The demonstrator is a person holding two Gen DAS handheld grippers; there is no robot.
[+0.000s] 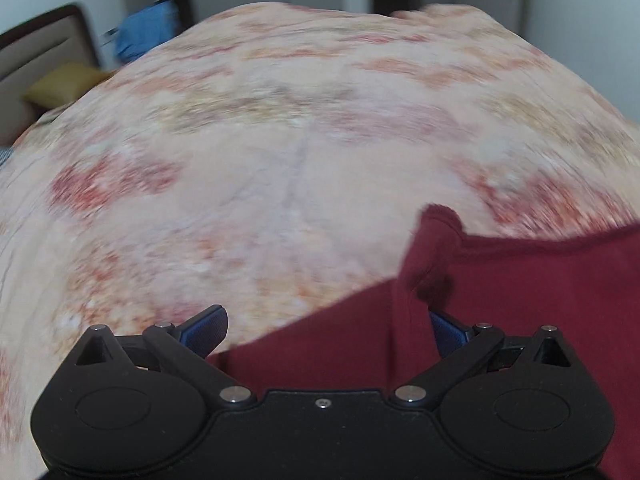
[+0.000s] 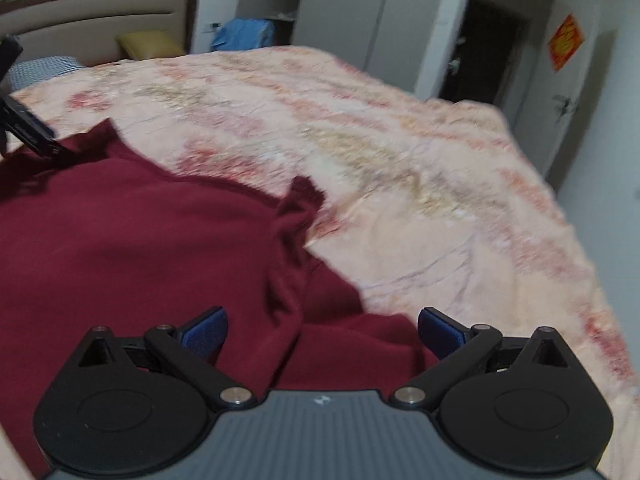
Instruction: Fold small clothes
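A dark red garment lies on the floral bedspread. In the left wrist view the garment fills the lower right, with a bunched fold rising near the right finger. My left gripper is open, its blue pads wide apart above the garment's edge. My right gripper is open too, held over a ridge of red cloth between its pads. The left gripper shows at the far left edge of the right wrist view, touching the garment's corner.
The bed has a padded headboard with a yellow pillow and a checked pillow. Blue cloth hangs beyond the bed. A dark doorway and white doors stand at the right.
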